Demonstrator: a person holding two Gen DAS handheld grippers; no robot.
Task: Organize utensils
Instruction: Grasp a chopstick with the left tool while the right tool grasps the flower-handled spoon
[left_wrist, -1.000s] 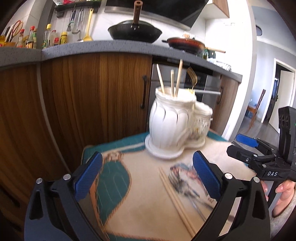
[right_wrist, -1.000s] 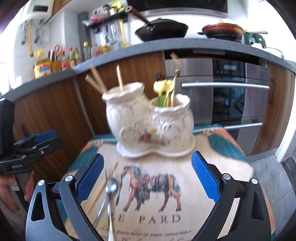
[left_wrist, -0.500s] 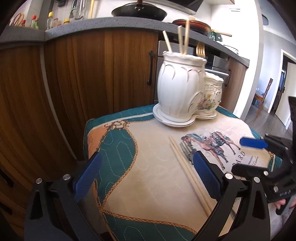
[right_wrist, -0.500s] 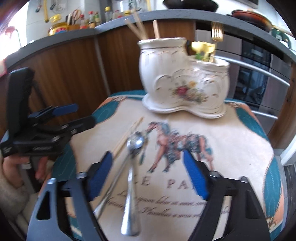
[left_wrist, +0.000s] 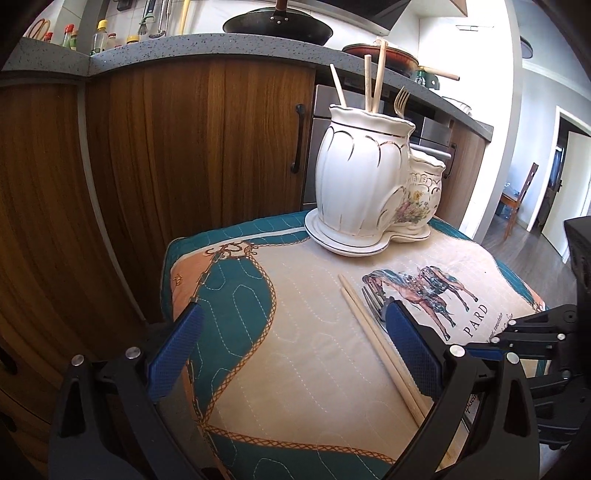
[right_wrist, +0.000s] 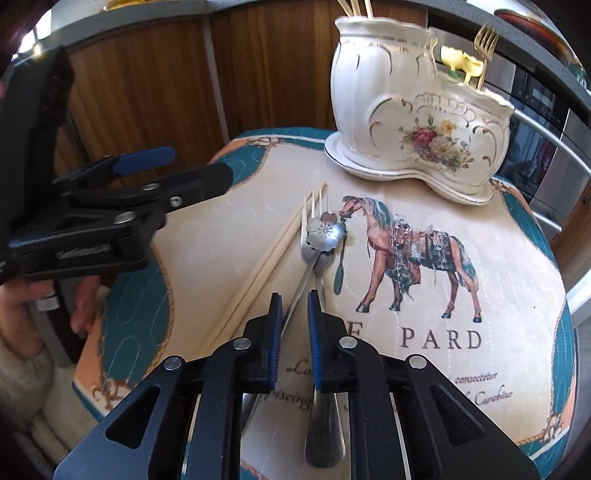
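A white ceramic double holder (left_wrist: 365, 188) (right_wrist: 413, 110) stands at the far edge of a horse-print mat; its tall pot holds chopsticks (left_wrist: 373, 81), its low pot a gold fork (right_wrist: 485, 44). On the mat lie two chopsticks (left_wrist: 376, 343) (right_wrist: 266, 258), a silver fork (right_wrist: 310, 236) and a flower-bowled spoon (right_wrist: 325, 232). My right gripper (right_wrist: 294, 299) is low over the fork's handle, jaws nearly closed around it. My left gripper (left_wrist: 291, 328) is open and empty, above the mat's left part; it also shows in the right wrist view (right_wrist: 207, 173).
Wooden cabinet doors (left_wrist: 184, 147) and a grey counter with pans (left_wrist: 277, 22) stand behind the mat. An oven (right_wrist: 546, 122) is at the right. The mat (left_wrist: 288, 354) covers a small stand with drops on every side.
My right gripper has dropped down to the mat and narrowed its jaws around the fork's handle. My left gripper has lowered a little and stays open.
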